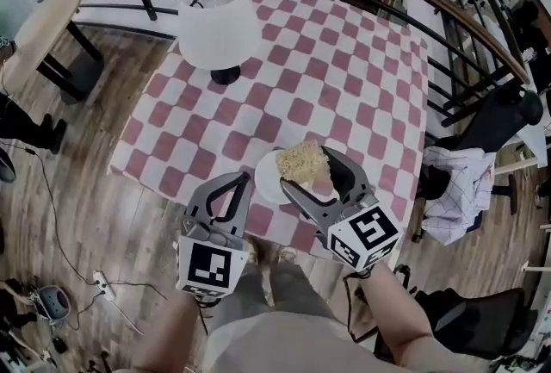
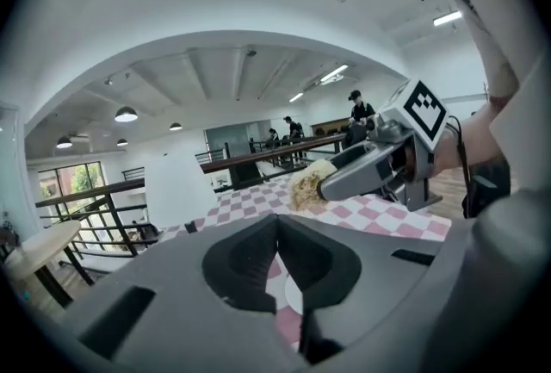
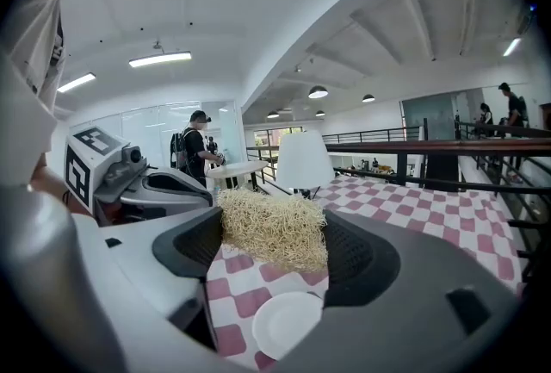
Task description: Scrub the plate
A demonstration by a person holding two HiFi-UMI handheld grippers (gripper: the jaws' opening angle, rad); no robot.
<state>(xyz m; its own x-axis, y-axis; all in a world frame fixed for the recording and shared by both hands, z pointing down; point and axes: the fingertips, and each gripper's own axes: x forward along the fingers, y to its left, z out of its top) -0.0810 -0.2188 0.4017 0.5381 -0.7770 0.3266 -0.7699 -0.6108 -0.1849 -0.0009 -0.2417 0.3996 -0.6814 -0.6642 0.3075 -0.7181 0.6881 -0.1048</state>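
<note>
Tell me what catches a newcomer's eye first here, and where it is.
First, the straw-coloured scrub pad clamped in the right gripper, held over a small white plate near the table's near edge. Next, the red-and-white checked tablecloth, with a white lamp standing at its far side. The left gripper is shut and empty, left of the plate.

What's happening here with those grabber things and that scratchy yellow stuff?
A person holds a tool in each hand. The right tool is squeezing a straw-coloured scrub pad and holds it over a small white plate on the pink-checked tablecloth, ready to scrub. The pad doesn't seem to touch the plate yet. The left tool is shut with nothing in it, near the table's edge. A white lamp stands farther back.
</note>
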